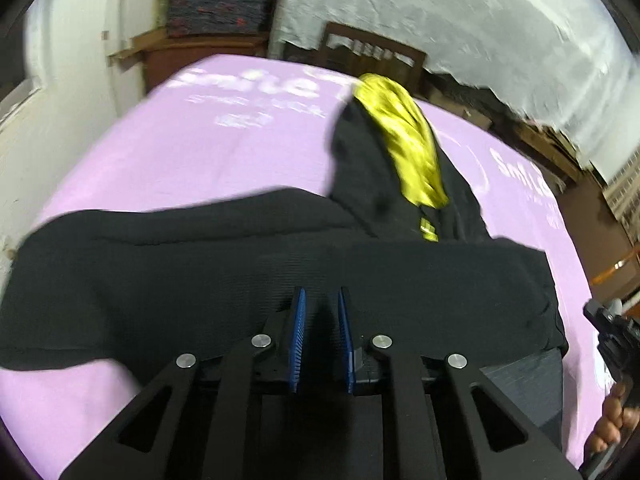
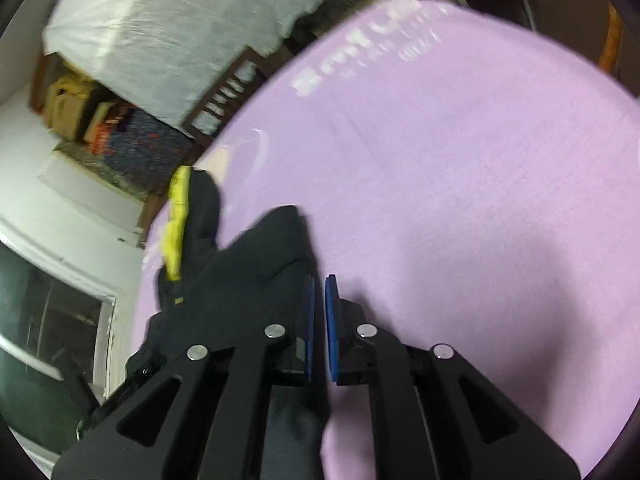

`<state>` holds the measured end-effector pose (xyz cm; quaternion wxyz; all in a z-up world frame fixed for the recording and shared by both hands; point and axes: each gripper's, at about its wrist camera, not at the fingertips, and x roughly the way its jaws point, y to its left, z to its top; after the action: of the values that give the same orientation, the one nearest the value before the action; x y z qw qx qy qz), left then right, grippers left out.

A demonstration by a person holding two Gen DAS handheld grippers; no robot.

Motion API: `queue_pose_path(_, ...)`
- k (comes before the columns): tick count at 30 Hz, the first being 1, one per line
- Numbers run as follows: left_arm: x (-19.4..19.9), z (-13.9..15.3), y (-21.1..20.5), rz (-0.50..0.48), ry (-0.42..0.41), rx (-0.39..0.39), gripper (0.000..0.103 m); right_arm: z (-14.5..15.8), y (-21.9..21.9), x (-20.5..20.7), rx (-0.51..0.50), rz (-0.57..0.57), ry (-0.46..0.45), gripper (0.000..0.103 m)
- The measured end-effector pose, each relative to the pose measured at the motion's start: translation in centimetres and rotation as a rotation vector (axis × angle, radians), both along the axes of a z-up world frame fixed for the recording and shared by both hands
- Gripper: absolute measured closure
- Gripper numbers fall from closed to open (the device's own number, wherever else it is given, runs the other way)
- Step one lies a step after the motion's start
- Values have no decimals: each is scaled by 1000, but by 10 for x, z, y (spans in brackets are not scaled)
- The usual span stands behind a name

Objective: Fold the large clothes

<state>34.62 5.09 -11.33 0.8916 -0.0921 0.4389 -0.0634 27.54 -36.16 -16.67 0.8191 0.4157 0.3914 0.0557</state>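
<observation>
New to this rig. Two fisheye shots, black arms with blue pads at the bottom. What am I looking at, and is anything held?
No robot here: a person carries a pair of hand-held tongs in each hand, each with a camera looking along its fingers. One picture is from the left tongs, the other from the right tongs. The person's other hand shows at the left view's edge.

On the pink sheet lies a black garment with a yellow lining.

The left tongs stand nearly closed over the black cloth, apparently pinching a fold. The right tongs are nearly closed at the garment's edge; blur hides whether they grip it.
</observation>
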Motion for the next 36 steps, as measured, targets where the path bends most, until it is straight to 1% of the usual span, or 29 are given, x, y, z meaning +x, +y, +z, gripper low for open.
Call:
queue_pose_path(2, -8, 11, 30, 53, -7, -12, 86, 16, 17, -5, -6, 44, -57, 95)
queue_pose_path(3, -12, 16, 47, 83, -8, -30, 86, 25, 35, -3, -36, 87, -78, 94)
queue_pose_path(4, -15, 21, 63, 111, -7, -45, 86, 31, 51, 1, -63, 129, -89, 92)
queue_pose_path(6, -28, 28, 104, 182, 0, -68, 85, 33, 76, 9, -68, 186, -87, 92)
queue_pose_path(8, -40, 28, 140, 233, 19, -83, 84, 25, 94, 17, -49, 225, -62, 92)
queue_pose_path(11, -64, 21, 186, 302, 48, -99, 83, -1, 103, 23, -46, 235, 32, 92)
queue_pose_path(12, -71, 18, 195, 317, 54, -105, 80, -10, 103, 22, -47, 233, 63, 93)
queue_pose_path(13, -78, 14, 204, 330, 63, -116, 77, -15, 101, 21, -34, 230, 71, 98)
queue_pose_path(15, -89, 10, 215, 346, 71, -140, 74, -17, 95, 16, 2, 221, 73, 98)
queue_pose_path(17, -98, 7, 224, 362, 73, -177, 69, -13, 92, 10, -25, 199, 69, 98)
queue_pose_path(19, -104, 5, 228, 380, 67, -228, 57, -9, 94, 1, -60, 183, 58, 97)
queue_pose_path(21, -104, 2, 226, 396, 61, -274, 51, -5, 94, -9, -89, 168, 52, 86)
queue_pose_path(22, -105, -1, 225, 403, 62, -293, 49, -5, 94, -12, -93, 166, 50, 77)
queue_pose_path(23, -103, -4, 223, 409, 69, -318, 49, -5, 93, -15, -91, 164, 48, 74)
queue_pose_path(27, -100, -25, 215, 449, 108, -400, 48, -9, 86, -17, -57, 150, 57, 74)
queue_pose_path(28, -102, -22, 210, 473, 81, -376, 44, -11, 84, -17, -50, 144, 59, 74)
queue_pose_path(30, -99, -21, 198, 476, 82, -334, 40, -13, 81, -17, -38, 137, 64, 74)
queue_pose_path(31, -96, -20, 192, 482, 78, -324, 38, -14, 80, -18, -30, 134, 67, 74)
queue_pose_path(32, -91, -21, 187, 500, 67, -330, 36, -15, 79, -18, -23, 134, 69, 74)
queue_pose_path(33, -88, -21, 185, 521, 54, -322, 32, -17, 78, -18, -17, 133, 71, 74)
queue_pose_path(36, -77, -22, 187, 598, 15, -299, 31, -17, 77, -20, -17, 133, 70, 74)
